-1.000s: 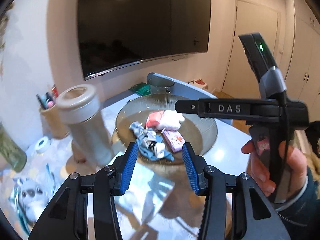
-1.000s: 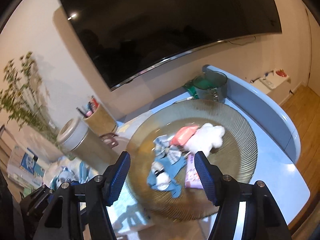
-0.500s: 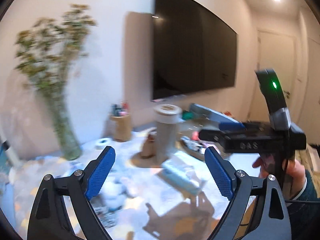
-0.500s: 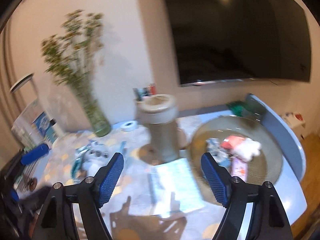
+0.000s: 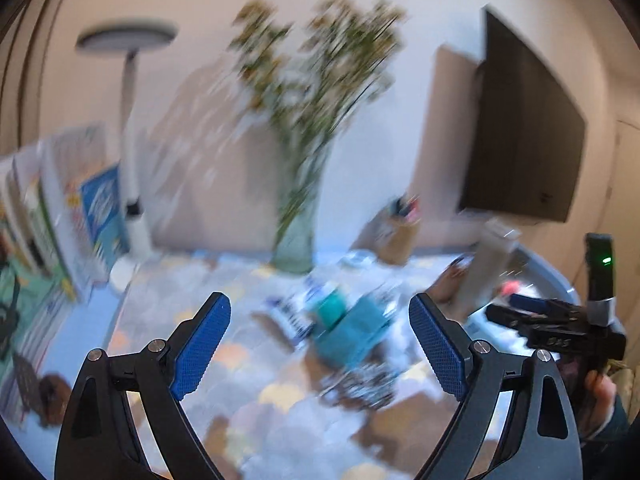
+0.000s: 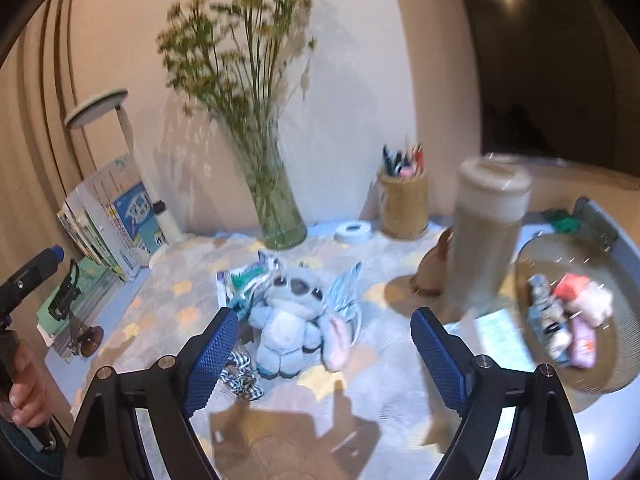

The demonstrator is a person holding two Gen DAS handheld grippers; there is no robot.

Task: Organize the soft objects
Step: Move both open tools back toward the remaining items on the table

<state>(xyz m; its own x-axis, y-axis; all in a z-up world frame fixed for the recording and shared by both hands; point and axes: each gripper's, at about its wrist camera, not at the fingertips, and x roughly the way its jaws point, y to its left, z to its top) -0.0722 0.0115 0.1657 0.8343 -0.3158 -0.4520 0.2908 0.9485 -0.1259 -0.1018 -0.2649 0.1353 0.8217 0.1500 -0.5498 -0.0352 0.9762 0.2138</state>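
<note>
A blue plush toy point(image 6: 294, 320) lies on the table between my right gripper's open fingers and a little beyond them. A checked cloth point(image 6: 240, 376) lies by the left fingertip. The right gripper point(image 6: 320, 352) is open and empty. A wide plate point(image 6: 616, 344) at the right holds several small soft items point(image 6: 560, 316). My left gripper point(image 5: 320, 344) is open and empty above the table; its view is blurred, with a teal shape point(image 5: 352, 328) ahead. The right gripper also shows there point(image 5: 520, 312).
A glass vase of flowers point(image 6: 276, 208), a pen cup point(image 6: 404, 204), a tall beige canister point(image 6: 484, 236), a tape roll point(image 6: 352, 233) and a paper sheet point(image 6: 500, 336) stand on the table. Books point(image 6: 112, 220) and a lamp point(image 6: 132, 160) are at the left.
Both grippers have swung left, away from the plate, toward the plush toy and vase. The left gripper's jaws have opened wider than one second ago.
</note>
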